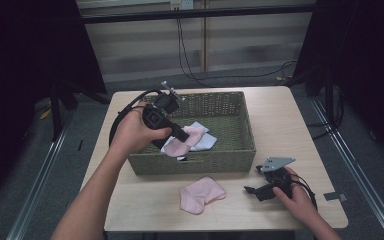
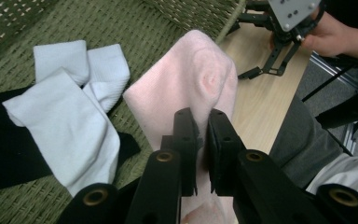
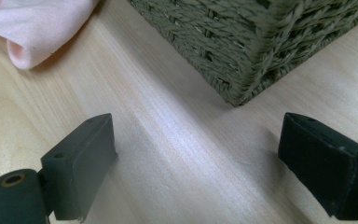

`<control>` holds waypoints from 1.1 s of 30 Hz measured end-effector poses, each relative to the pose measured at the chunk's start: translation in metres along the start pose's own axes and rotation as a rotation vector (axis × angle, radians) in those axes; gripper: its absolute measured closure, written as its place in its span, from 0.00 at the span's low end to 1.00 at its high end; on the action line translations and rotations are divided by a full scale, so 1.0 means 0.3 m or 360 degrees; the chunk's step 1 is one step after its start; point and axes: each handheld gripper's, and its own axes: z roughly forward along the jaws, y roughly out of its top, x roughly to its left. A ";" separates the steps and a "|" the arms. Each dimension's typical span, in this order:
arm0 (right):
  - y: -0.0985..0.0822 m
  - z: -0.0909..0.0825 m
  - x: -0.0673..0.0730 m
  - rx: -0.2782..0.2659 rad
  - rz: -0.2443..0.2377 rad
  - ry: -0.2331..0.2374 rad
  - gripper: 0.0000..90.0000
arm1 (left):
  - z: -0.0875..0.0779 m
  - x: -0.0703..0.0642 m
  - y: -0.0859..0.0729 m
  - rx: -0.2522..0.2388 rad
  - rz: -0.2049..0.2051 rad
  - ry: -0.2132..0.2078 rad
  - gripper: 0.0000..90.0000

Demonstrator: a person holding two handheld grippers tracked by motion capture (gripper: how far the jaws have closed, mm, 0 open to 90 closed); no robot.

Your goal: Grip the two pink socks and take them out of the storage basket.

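Pink sock (image 2: pixel 191 84) clamped in left gripper (image 1: pixel 182 134), hanging over basket (image 1: pixel 240 150) interior, just inside front wall. White socks (image 2: pixel 74 107) + black one (image 2: pixel 9 154) lying on basket floor beneath. Second pink sock (image 1: pixel 201 194) flat on table (image 1: pixel 290 120) outside front wall, nearer right gripper (image 1: pixel 252 186), jaws apart, empty. Nothing between.

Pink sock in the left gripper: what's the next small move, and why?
Probably open the left gripper and let the pink sock drop. It is clamped on that sock over the woven basket, where white socks already lie. The right gripper sits open on the table.
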 end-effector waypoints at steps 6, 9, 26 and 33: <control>0.000 0.001 0.000 -0.0003 -0.0004 0.0001 0.11 | 0.011 -0.042 -0.014 -0.0008 0.0050 -0.0024 0.93; 0.000 0.000 0.000 -0.0002 -0.0002 0.0001 0.11 | 0.019 -0.057 -0.024 -0.0019 0.0065 -0.0025 0.92; 0.000 0.001 0.000 -0.0002 -0.0003 0.0001 0.11 | 0.063 -0.102 -0.080 -0.0050 0.0105 -0.0078 0.92; 0.000 0.001 0.000 -0.0002 -0.0004 0.0001 0.11 | 0.091 -0.112 -0.103 -0.0075 0.0121 -0.0089 0.91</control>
